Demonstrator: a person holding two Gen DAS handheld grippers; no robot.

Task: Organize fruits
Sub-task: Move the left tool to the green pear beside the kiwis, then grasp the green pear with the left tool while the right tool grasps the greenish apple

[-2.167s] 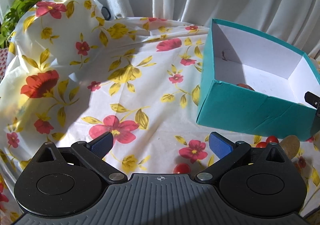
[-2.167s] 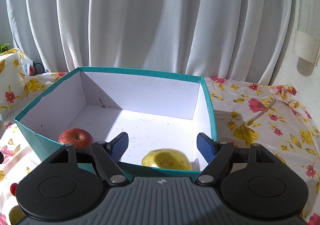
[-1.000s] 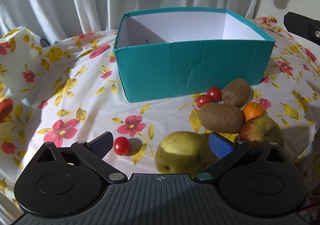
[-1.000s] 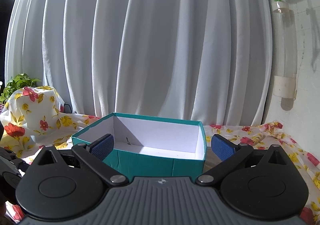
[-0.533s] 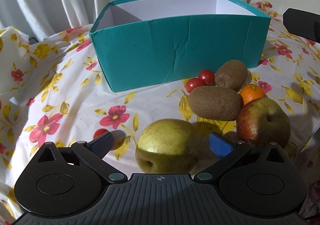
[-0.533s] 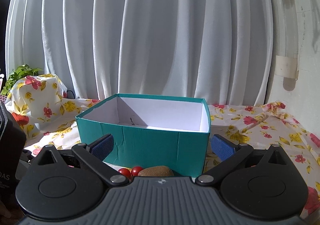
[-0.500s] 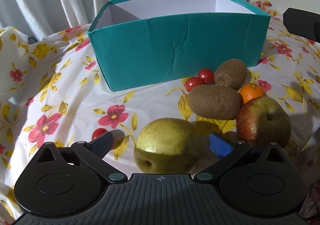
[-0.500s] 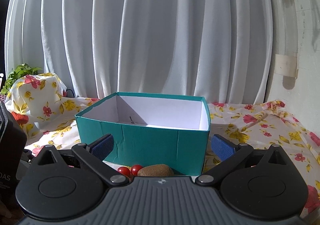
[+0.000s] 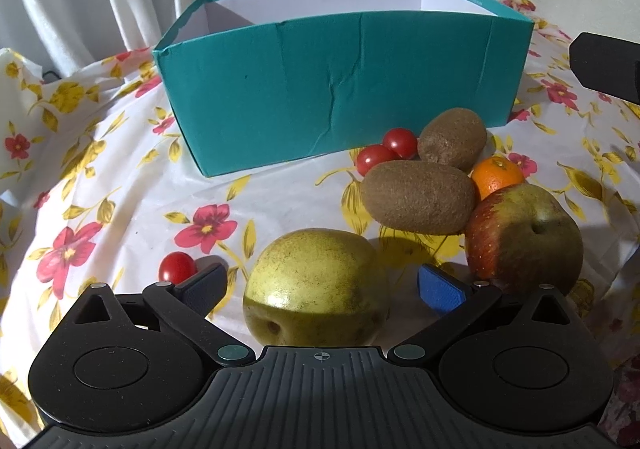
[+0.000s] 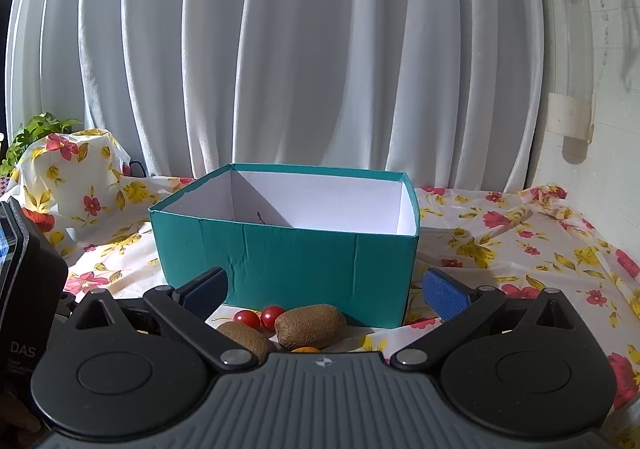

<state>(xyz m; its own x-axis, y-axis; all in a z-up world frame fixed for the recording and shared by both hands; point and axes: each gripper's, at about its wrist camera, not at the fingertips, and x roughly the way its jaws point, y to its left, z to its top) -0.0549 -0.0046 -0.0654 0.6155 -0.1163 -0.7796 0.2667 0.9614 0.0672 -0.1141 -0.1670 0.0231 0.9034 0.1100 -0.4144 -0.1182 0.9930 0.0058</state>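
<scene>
White curtains hang behind the desk (image 9: pixel 120 185); the yellow pear (image 9: pixel 316 285) sits right between the wide-open, empty left tongs (image 9: pixel 322 287), ready to pinch

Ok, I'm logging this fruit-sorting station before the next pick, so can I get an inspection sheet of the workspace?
Surface: white plastic tablecloth with red and yellow flowers, wrinkled.
Job's things: open teal cardboard box; its floor is hidden. In front of it lie a yellow-green pear, a red-green apple, two brown kiwis, a small orange, two red cherry tomatoes together and a lone cherry tomatoe.
Clutter: nothing seen.
Grippers: left gripper open, jaws either side of the pear, not touching. Right gripper open, empty, facing the box.
Cables: dark cable at the curtain's foot.
Surroundings: white curtain, green plant, clear wall-mounted tube.
</scene>
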